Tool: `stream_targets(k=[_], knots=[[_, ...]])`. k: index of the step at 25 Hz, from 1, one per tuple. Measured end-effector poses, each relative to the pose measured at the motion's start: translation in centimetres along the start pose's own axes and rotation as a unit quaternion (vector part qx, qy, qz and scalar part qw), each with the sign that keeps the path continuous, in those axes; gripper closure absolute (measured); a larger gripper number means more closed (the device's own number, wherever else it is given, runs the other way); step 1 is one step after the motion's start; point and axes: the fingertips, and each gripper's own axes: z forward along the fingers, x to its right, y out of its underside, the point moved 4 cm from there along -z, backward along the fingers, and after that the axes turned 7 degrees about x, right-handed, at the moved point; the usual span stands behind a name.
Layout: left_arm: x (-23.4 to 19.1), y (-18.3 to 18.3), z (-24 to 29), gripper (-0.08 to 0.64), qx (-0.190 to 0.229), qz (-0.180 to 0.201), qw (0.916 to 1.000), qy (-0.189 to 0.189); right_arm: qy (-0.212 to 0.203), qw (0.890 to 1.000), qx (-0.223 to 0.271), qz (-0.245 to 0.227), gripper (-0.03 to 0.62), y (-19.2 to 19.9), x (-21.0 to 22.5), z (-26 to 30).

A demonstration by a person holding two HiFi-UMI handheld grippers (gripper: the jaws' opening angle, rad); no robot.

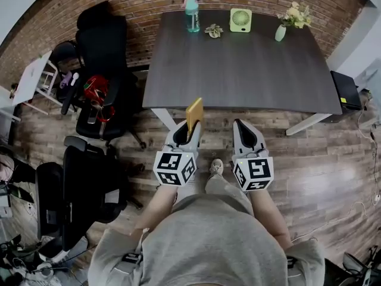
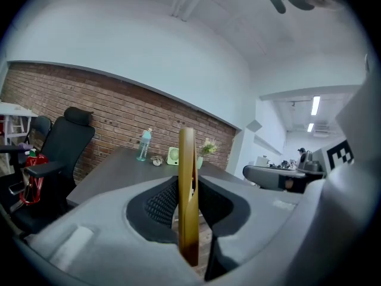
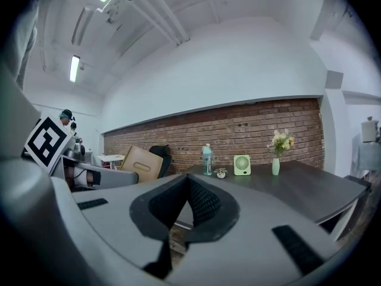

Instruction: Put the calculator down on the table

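A dark-topped table [image 1: 238,76] on white legs [image 1: 306,124] stands on a wood-plank floor [image 1: 321,159], its far edge against a brick wall. Four things sit in a row along that far edge: a teal water bottle [image 1: 191,14] at the left, just beside it a small potted plant [image 1: 214,31] (it looks like a succulent), then a pale green desk fan [image 1: 240,20], and toward the right corner a light green vase [image 1: 280,33] holding flowers [image 1: 296,15]. To the table's left, black office chairs [image 1: 101,52] stand on the floor.
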Motion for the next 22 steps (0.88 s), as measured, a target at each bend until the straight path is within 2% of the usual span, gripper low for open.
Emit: stream_targets(k=[9, 22], knots=[[-1.0, -1.4, 8.2, 0.474, 0.0, 0.003, 1.0, -0.005, -0.008, 1.0, -0.003, 0.001, 0.589, -0.5, 5.9, 6.6], [-2.3, -1.5, 16.2, 0.474, 0.01, -0.002, 0.9995, -0.031, -0.047, 0.999, -0.002, 0.0, 0.589, 0.1, 10.8, 13.3]])
